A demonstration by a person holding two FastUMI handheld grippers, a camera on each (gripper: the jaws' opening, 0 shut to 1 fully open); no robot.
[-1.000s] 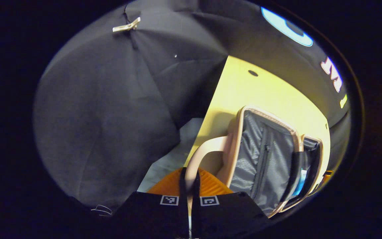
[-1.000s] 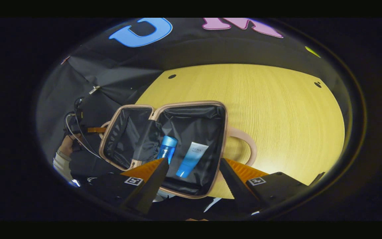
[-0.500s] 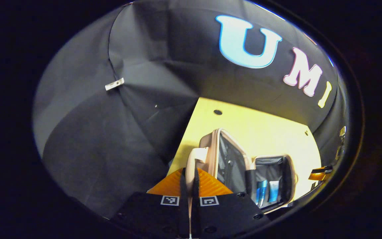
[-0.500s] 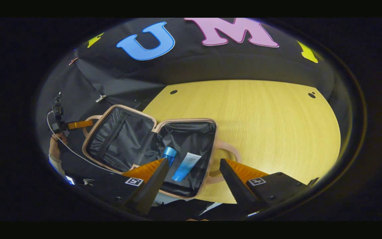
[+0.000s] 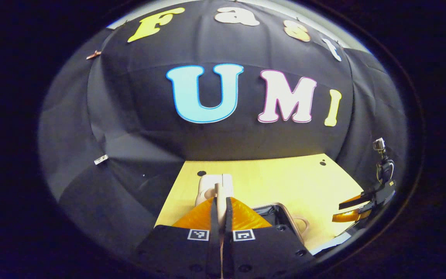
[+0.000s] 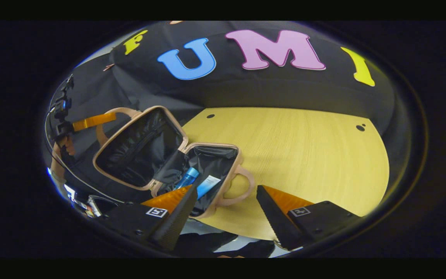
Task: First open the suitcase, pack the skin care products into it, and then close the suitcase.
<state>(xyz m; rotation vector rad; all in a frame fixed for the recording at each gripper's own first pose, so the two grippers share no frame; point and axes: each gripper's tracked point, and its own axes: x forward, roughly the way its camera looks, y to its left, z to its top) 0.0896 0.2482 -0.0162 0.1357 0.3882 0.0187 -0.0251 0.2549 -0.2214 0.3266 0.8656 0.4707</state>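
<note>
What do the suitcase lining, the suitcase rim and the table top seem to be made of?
Black lining of the pink suitcase: probably thin synthetic fabric, since it creases and catches soft glints.
Beige-pink rim of the suitcase: smooth, perhaps plastic or faux leather; the look leaves this open.
Yellow table top: fine straight grain lines and a matte look suggest wood or wood-pattern laminate.
</note>
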